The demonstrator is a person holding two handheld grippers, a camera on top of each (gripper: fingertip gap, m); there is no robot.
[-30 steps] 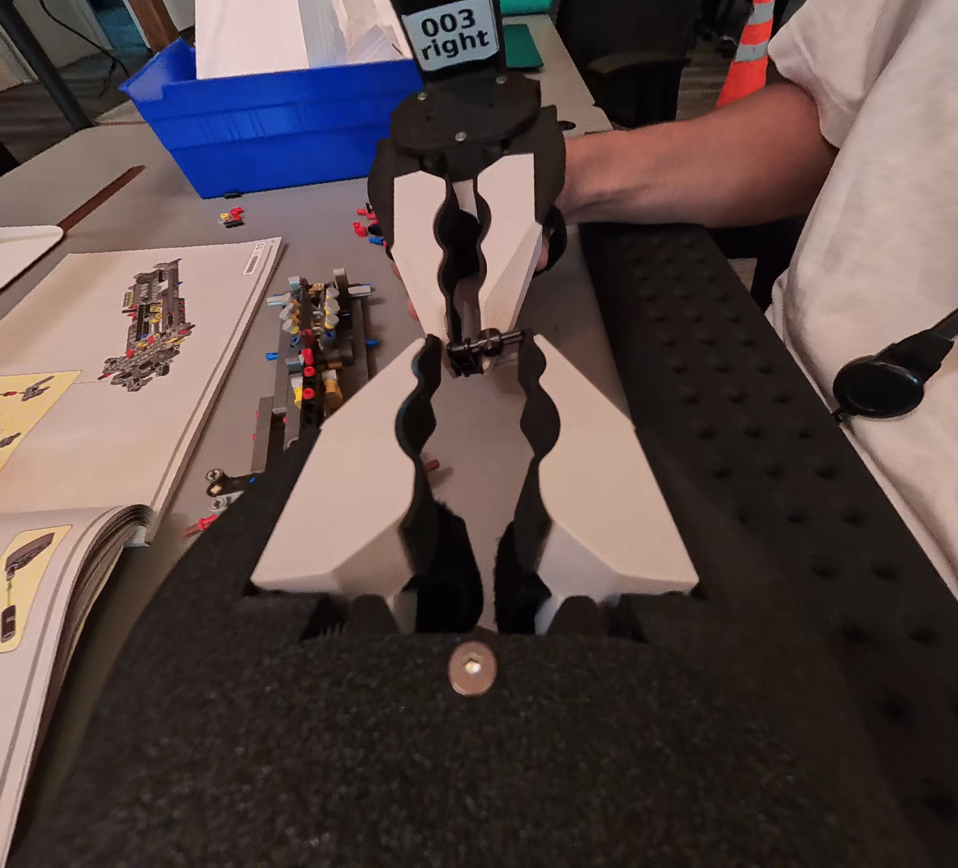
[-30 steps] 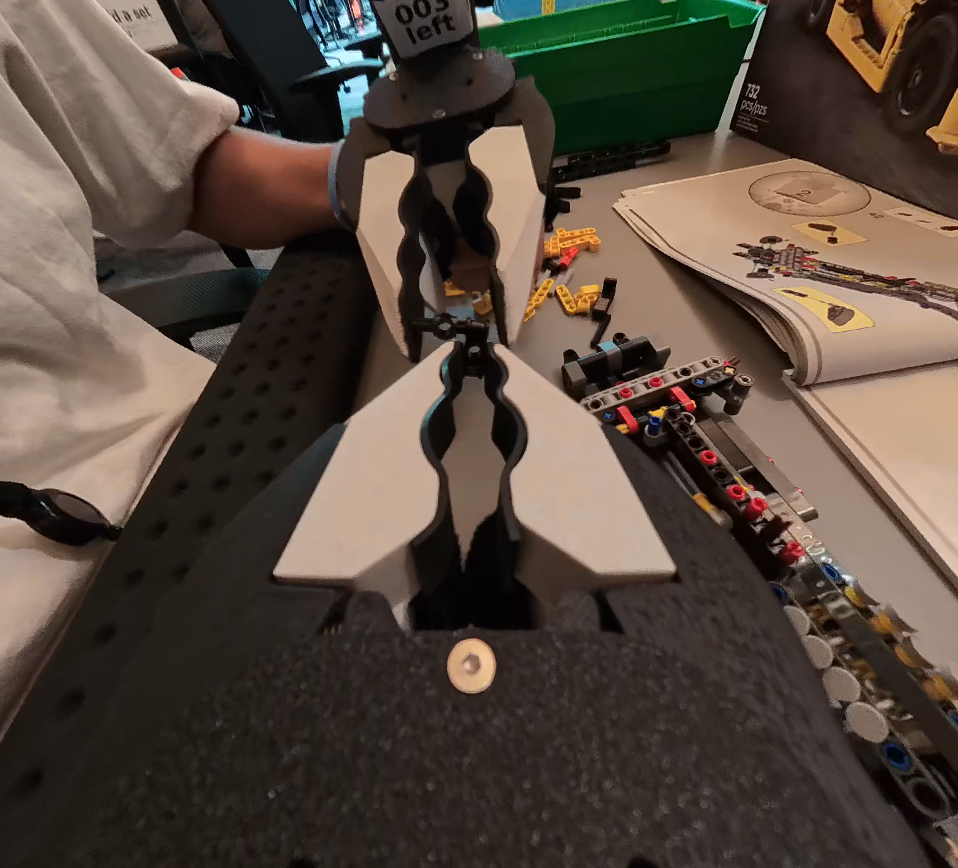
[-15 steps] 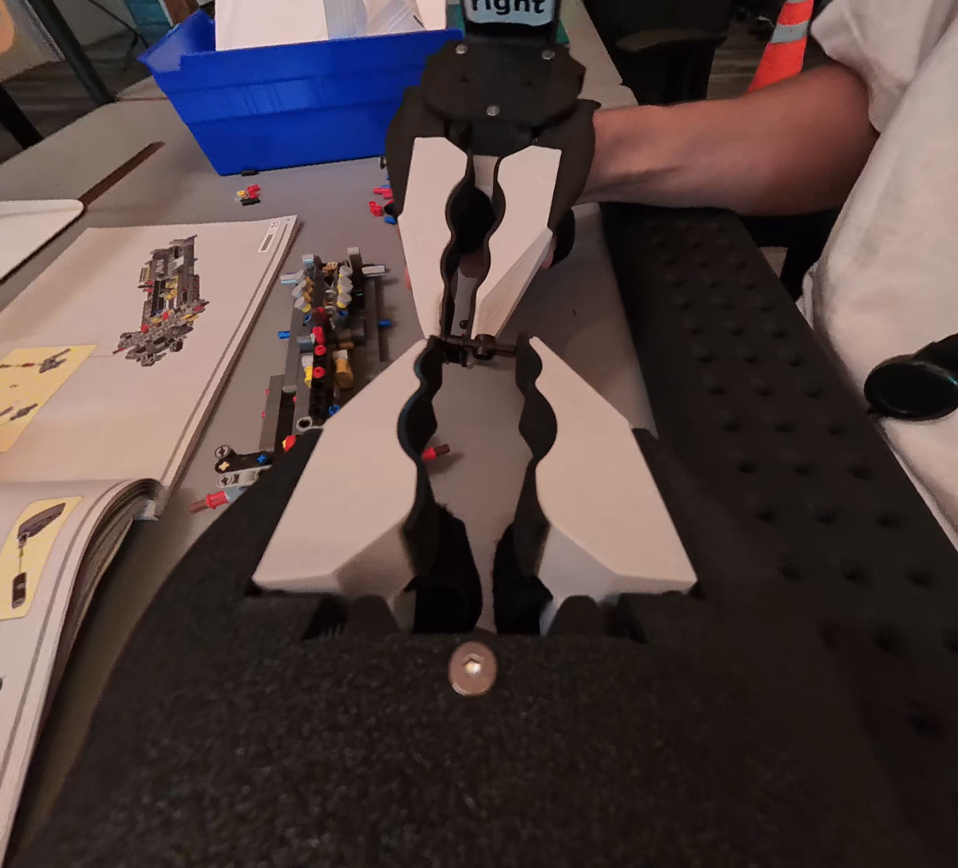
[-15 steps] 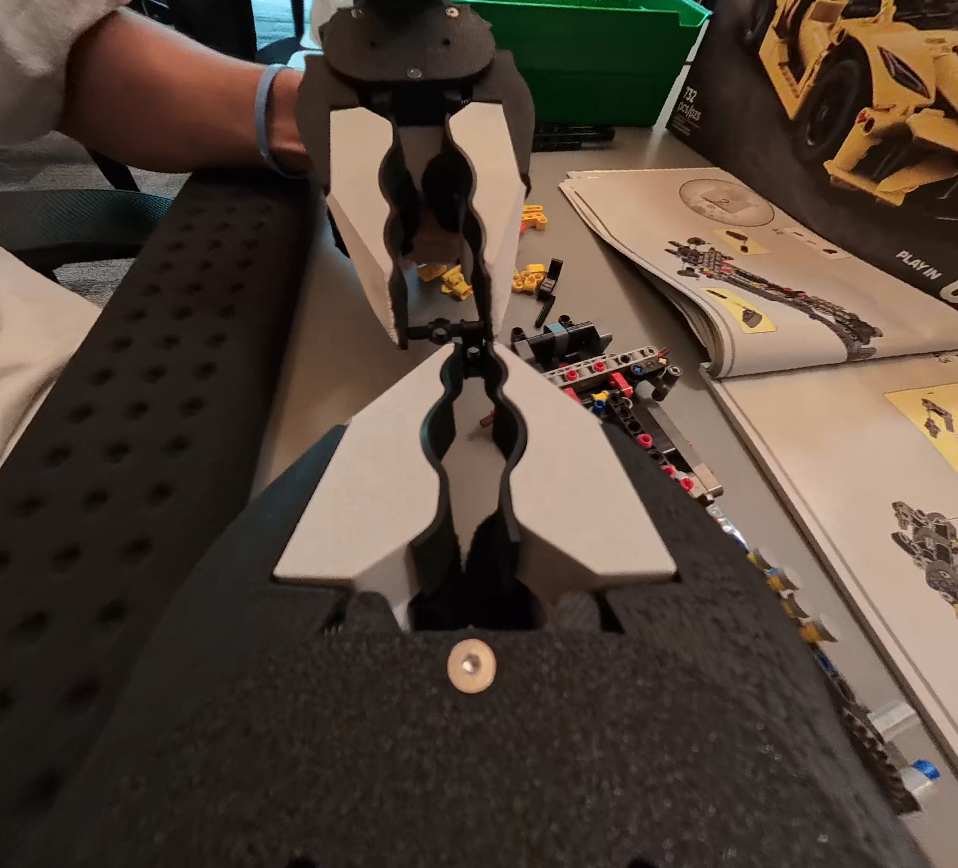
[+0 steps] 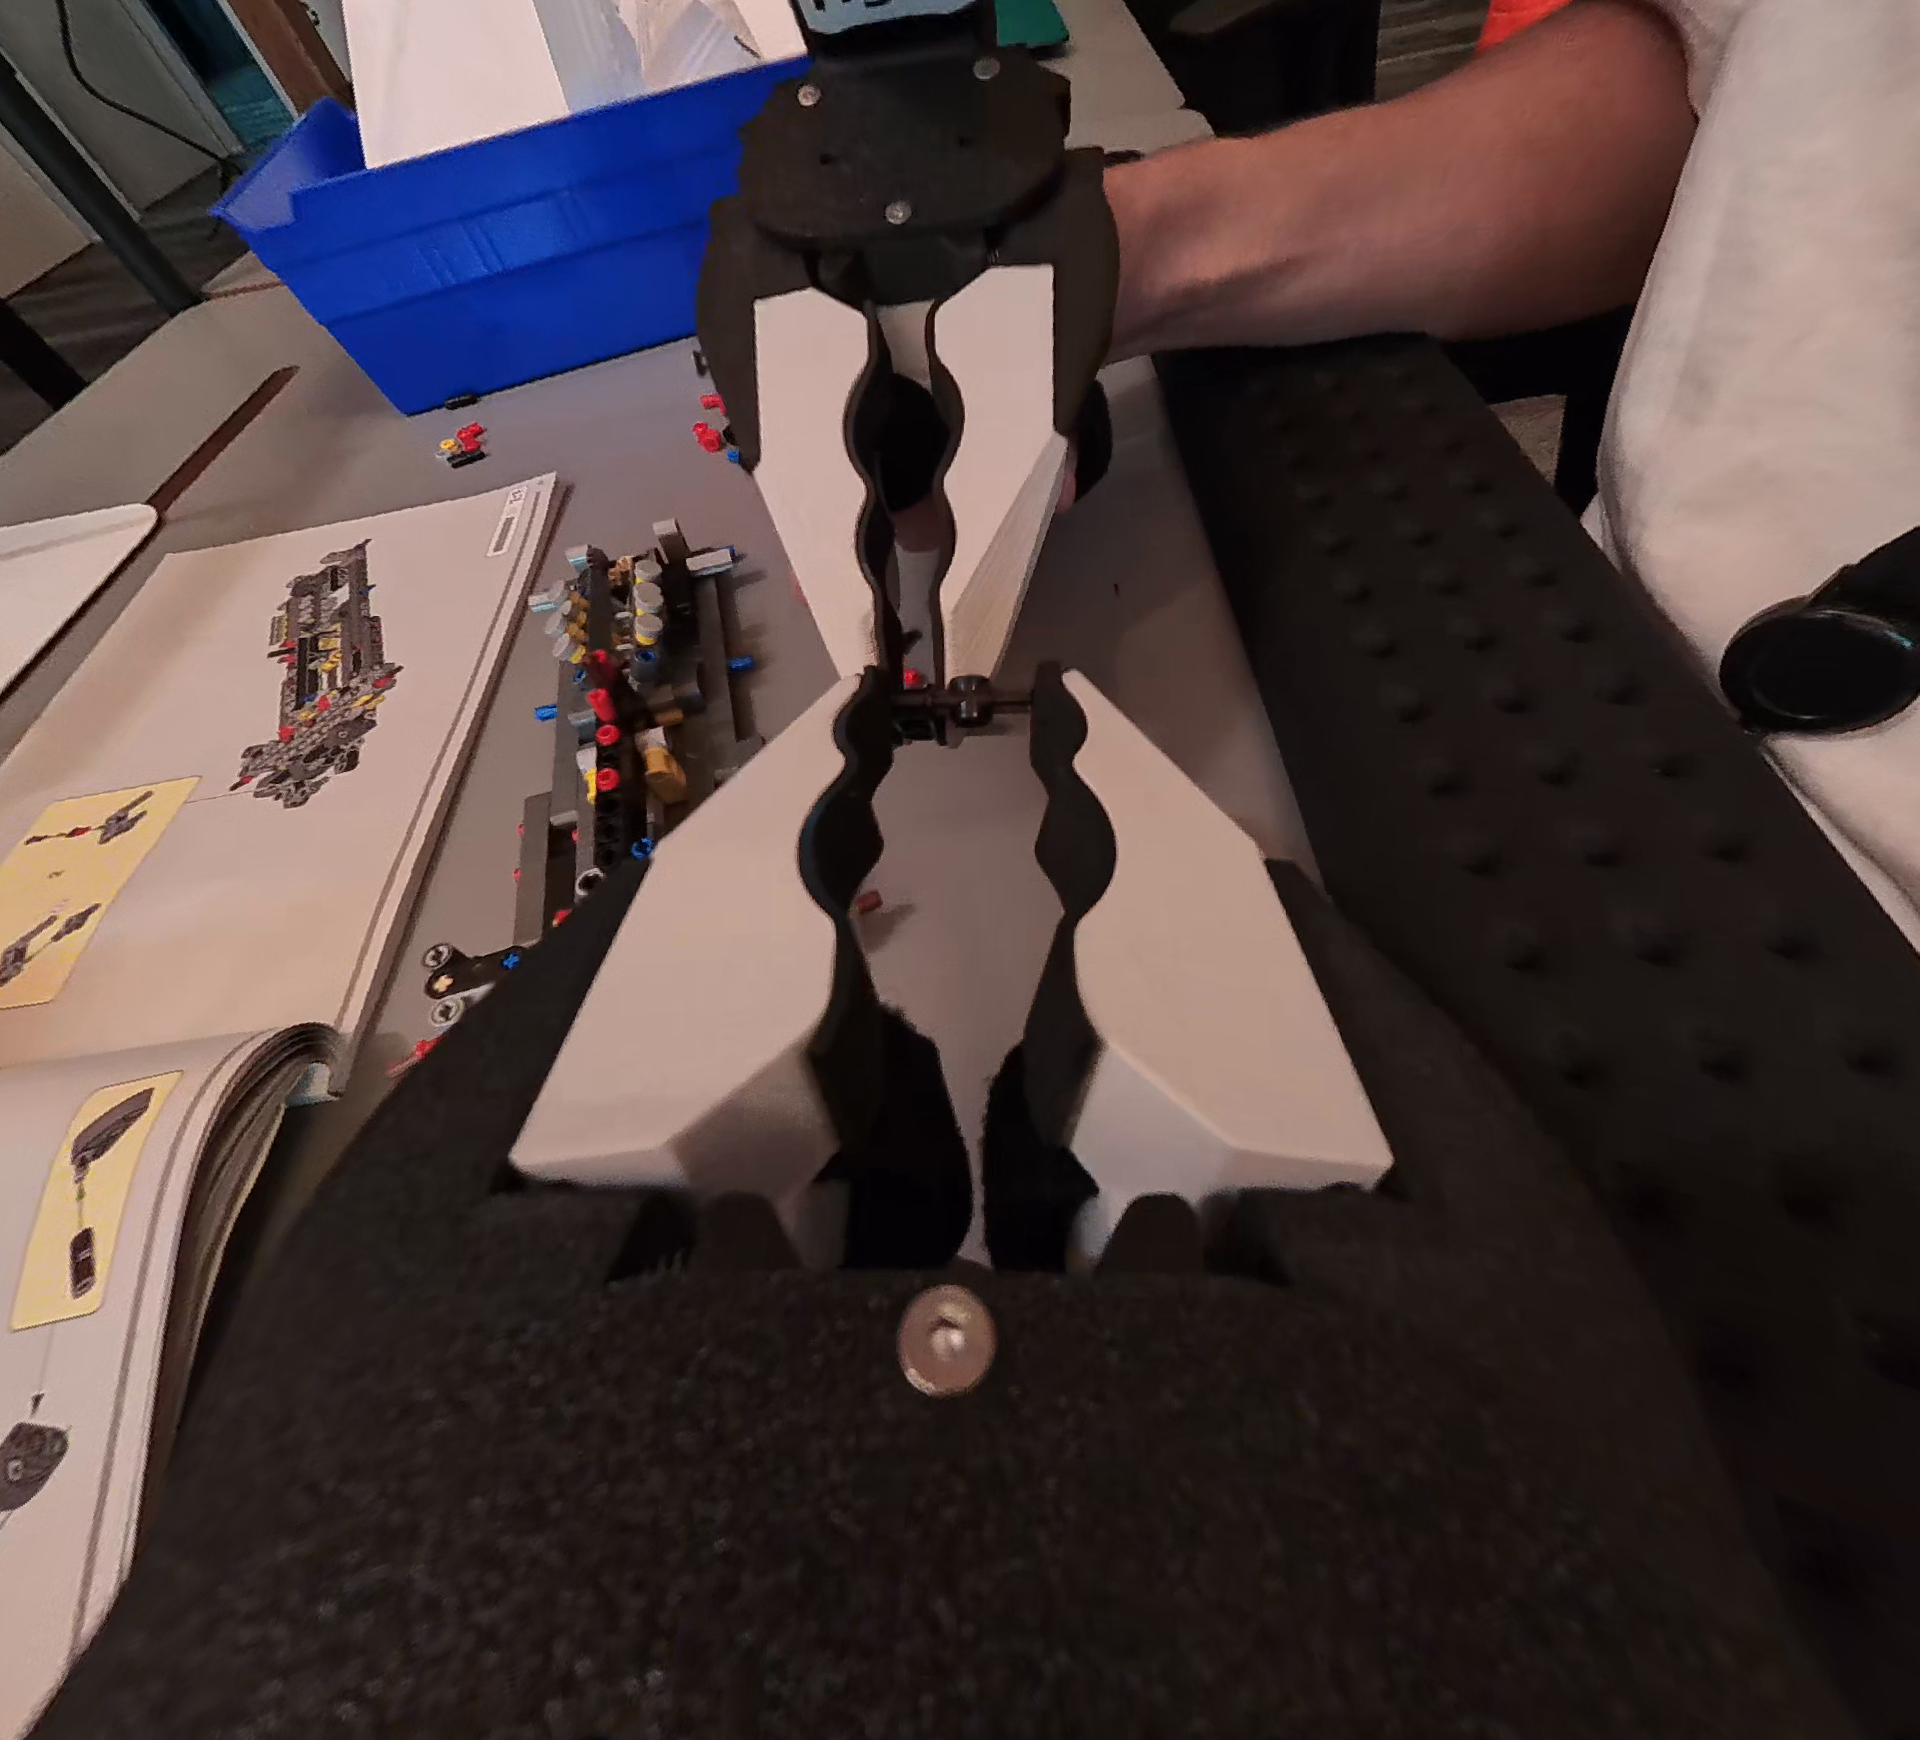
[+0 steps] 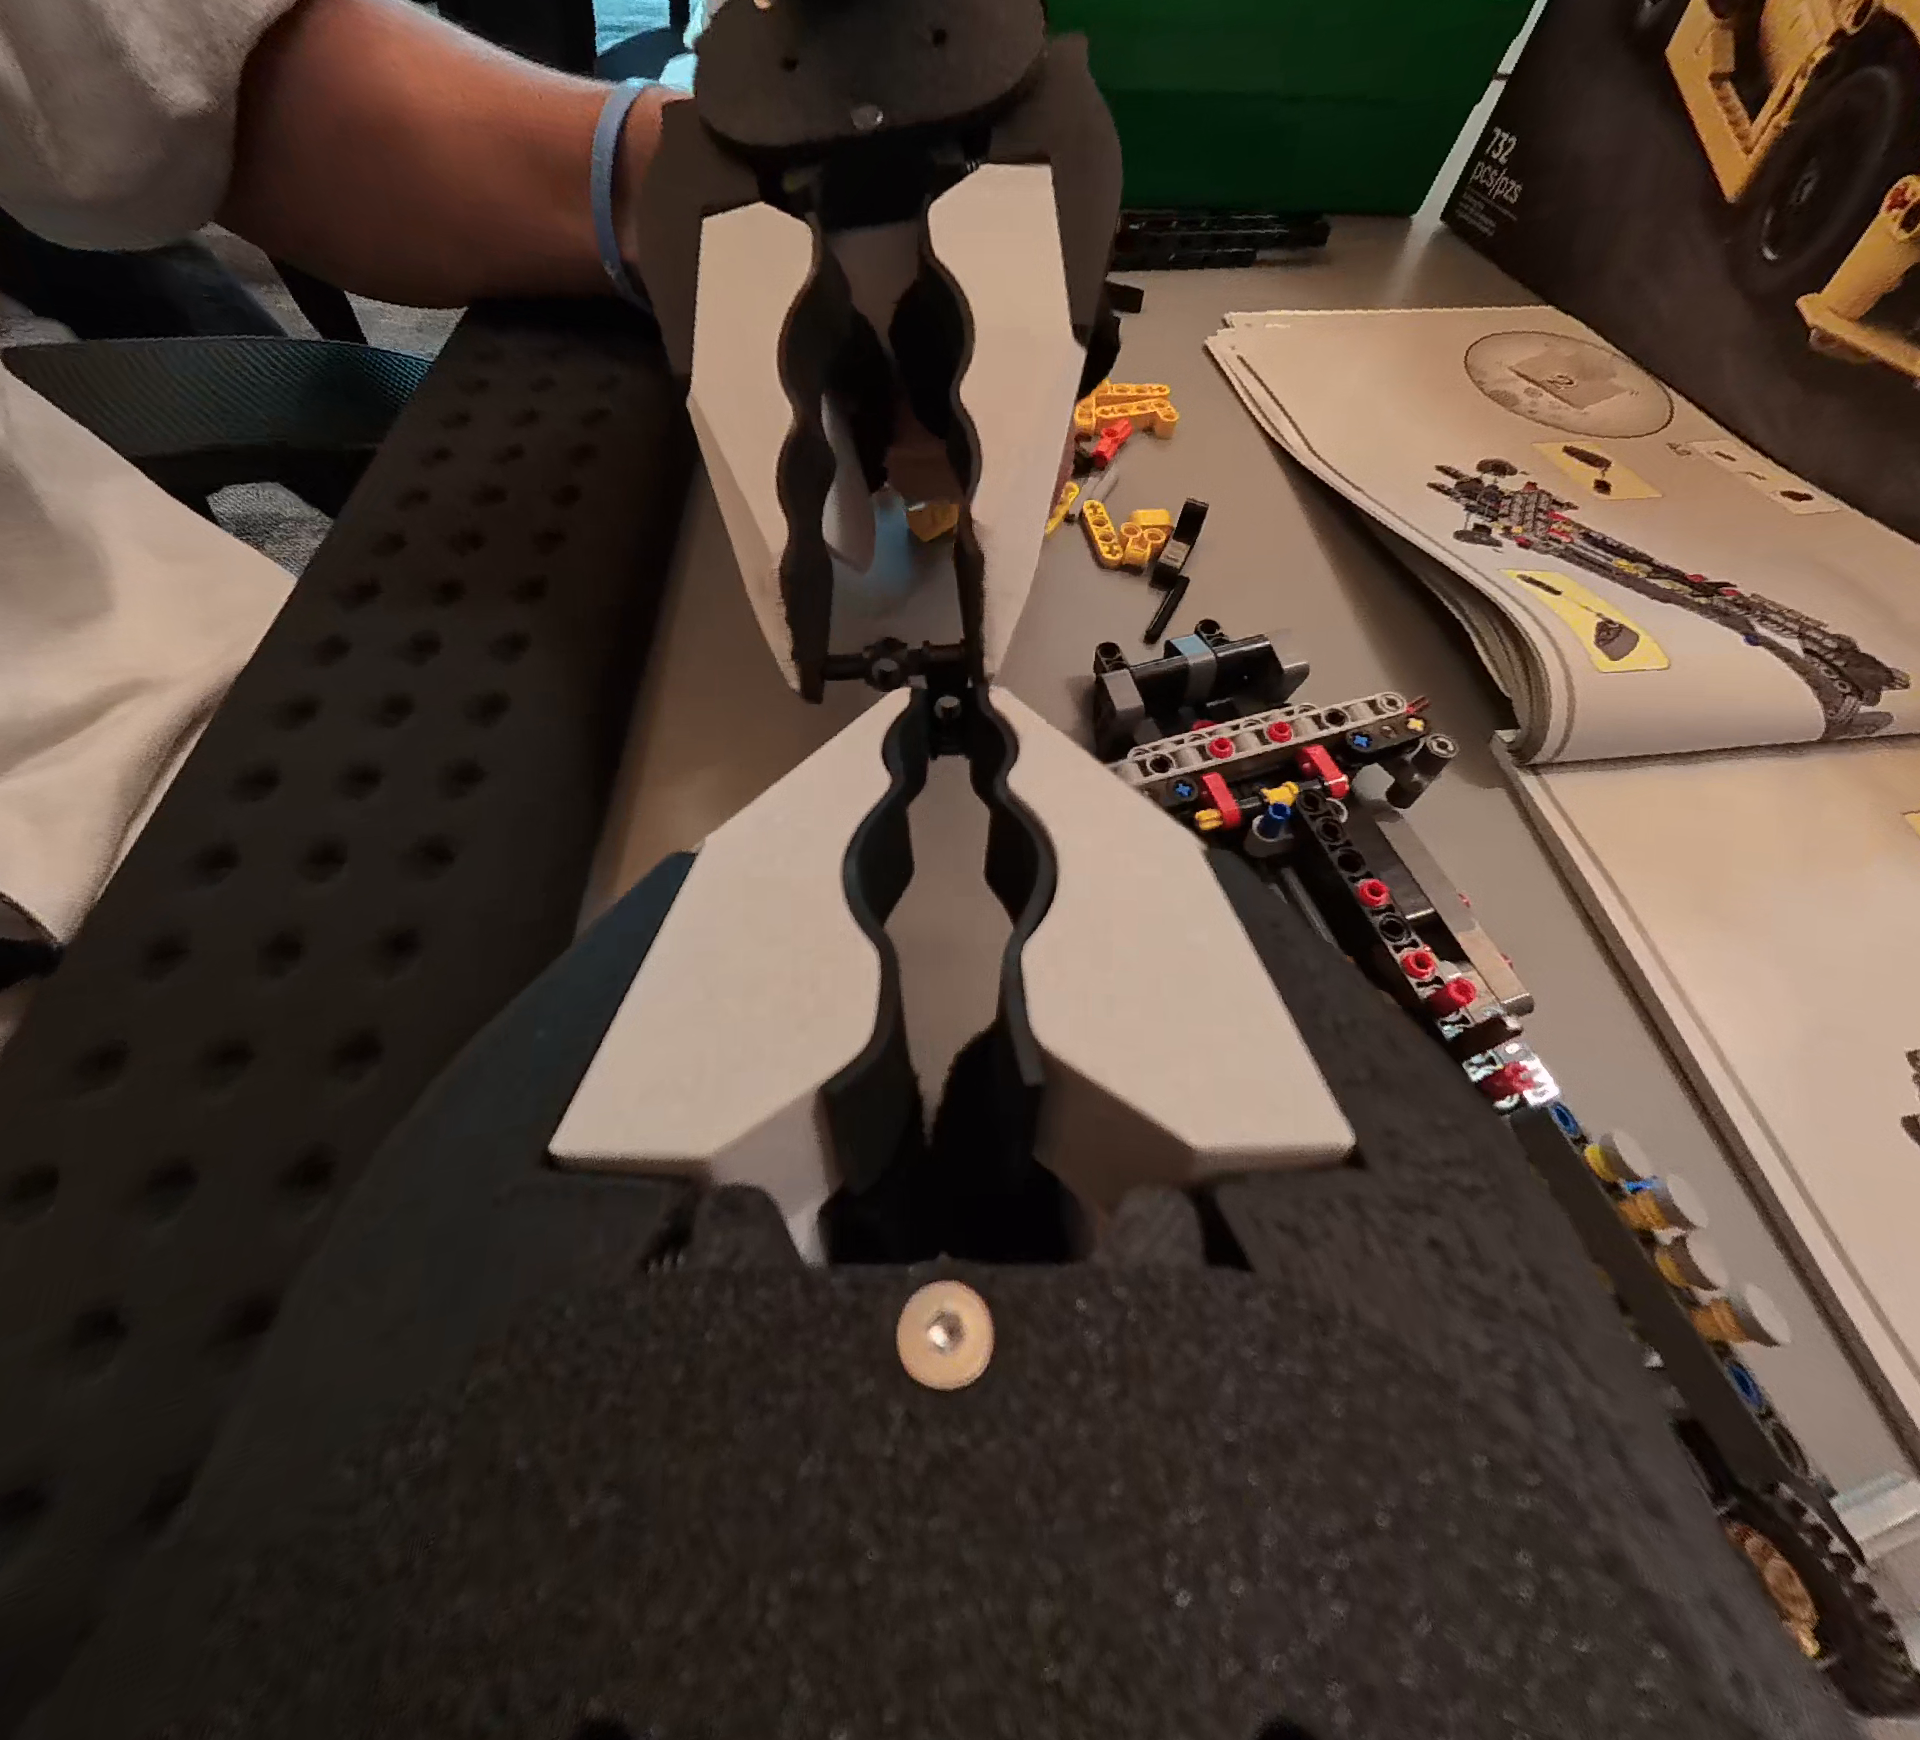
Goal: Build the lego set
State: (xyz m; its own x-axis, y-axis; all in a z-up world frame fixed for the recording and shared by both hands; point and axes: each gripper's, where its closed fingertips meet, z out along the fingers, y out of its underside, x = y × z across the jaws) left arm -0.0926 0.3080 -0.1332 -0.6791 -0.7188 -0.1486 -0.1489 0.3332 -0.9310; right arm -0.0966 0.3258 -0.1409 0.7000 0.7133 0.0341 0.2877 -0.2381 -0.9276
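Observation:
My left gripper (image 5: pixel 956 693) holds a short black axle piece (image 5: pixel 961 708) end to end between its fingertips, above the table. My right gripper (image 6: pixel 945 716) comes in tip to tip from the opposite side and is shut on a small black connector (image 6: pixel 945 708) sitting on that axle (image 6: pixel 883 656). The right gripper also shows in the left wrist view (image 5: pixel 914 651), and the left gripper in the right wrist view (image 6: pixel 894 664). The long, partly built lego frame (image 5: pixel 623 682) (image 6: pixel 1330 817), with red, blue and yellow pins, lies on the table beside them.
Open instruction booklets (image 5: pixel 260 703) (image 6: pixel 1610 547) lie beyond the frame. A blue bin (image 5: pixel 499 236), a green bin (image 6: pixel 1247 28) and the set's box (image 6: pixel 1766 132) stand at the table's edges. Loose yellow pieces (image 6: pixel 1122 527) and red pins (image 5: pixel 712 433) are scattered about. A black foam mat (image 5: pixel 1507 755) lies near the person. Less than 4 cm separates the two grippers' tips.
Both grippers stay joined tip to tip on the black piece. They have swung a little, and the right gripper now stands straighter in line with the left one.

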